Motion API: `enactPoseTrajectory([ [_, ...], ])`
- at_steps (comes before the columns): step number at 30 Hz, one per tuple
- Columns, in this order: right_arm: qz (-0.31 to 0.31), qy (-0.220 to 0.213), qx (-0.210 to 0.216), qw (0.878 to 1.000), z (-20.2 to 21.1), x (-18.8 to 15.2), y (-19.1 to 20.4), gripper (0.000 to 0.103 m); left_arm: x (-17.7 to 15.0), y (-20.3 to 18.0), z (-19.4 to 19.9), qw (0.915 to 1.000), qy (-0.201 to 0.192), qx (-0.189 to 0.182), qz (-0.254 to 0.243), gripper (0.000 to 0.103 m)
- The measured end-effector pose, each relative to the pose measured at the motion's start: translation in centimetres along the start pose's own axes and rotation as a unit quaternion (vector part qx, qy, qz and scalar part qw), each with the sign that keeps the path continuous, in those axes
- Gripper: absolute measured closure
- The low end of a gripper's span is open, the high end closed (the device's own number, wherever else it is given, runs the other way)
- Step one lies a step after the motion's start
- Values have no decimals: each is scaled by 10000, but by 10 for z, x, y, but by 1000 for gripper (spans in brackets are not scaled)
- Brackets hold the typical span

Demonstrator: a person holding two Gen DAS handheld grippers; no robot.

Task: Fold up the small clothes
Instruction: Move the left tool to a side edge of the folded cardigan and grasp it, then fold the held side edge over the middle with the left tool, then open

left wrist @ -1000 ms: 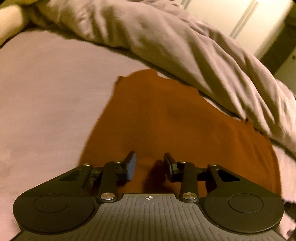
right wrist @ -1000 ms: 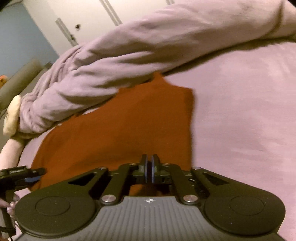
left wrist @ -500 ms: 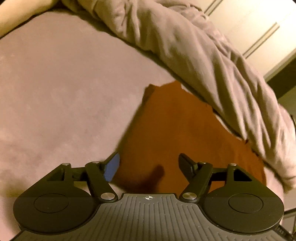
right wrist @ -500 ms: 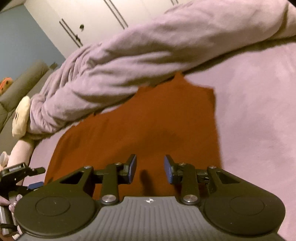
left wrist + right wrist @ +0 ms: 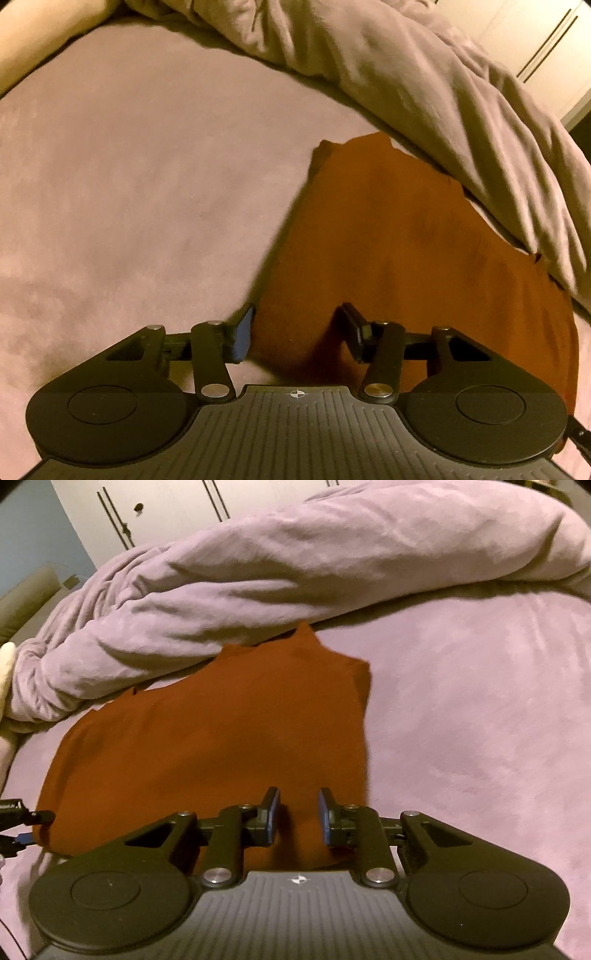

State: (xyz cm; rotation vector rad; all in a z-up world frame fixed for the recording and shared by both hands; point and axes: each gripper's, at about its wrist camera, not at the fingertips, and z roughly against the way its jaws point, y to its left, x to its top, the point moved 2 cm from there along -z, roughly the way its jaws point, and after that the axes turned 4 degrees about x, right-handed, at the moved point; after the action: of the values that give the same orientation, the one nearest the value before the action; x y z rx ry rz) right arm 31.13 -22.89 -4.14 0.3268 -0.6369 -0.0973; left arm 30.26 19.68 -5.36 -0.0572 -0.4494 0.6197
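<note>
A rust-brown garment (image 5: 406, 251) (image 5: 221, 738) lies flat on the pinkish bed sheet (image 5: 129, 184). My left gripper (image 5: 297, 330) hovers over its near left corner. The blue-padded left finger (image 5: 243, 332) is just off the cloth's edge and the other is over the cloth. Its jaws are closing, and the pads press on nothing. My right gripper (image 5: 298, 818) is over the garment's near right part. Its jaws are also closing, with a gap still between the pads and only the cloth lying below. The left gripper (image 5: 22, 823) shows at the right wrist view's left edge.
A bunched lilac duvet (image 5: 295, 565) (image 5: 424, 85) runs along the garment's far side and overlaps its top edge. White wardrobe doors (image 5: 166, 513) stand behind it. A pale cushion (image 5: 33, 40) lies at the far left, and bare sheet (image 5: 480, 720) spreads to the right.
The right gripper, shut a second ago, let go and opened, then narrowed a little. The left gripper widened, then narrowed, and shifted toward the garment's left edge. The garment lies still.
</note>
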Motion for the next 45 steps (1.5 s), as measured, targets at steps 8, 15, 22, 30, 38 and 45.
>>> enactPoseTrajectory([
  [8,268,-26,343,9991,-8,-8,49,79,5,6,4,9999,39,-115,-108,67],
  [15,585,157,347,9976,-23,-18,73,70,9,24,8,9992,10,-372,157,84],
  [22,646,265,109,9975,-22,-21,58,68,12,35,13,9964,-85,-786,289,69],
  [30,792,262,107,9965,-28,-26,68,49,23,23,-17,9900,361,-1349,218,40],
  [38,911,243,139,9954,-31,-29,72,41,33,32,-47,9809,563,-1770,581,64],
  [45,978,255,180,9947,-34,-28,73,38,48,28,-69,9710,605,-2132,896,71],
])
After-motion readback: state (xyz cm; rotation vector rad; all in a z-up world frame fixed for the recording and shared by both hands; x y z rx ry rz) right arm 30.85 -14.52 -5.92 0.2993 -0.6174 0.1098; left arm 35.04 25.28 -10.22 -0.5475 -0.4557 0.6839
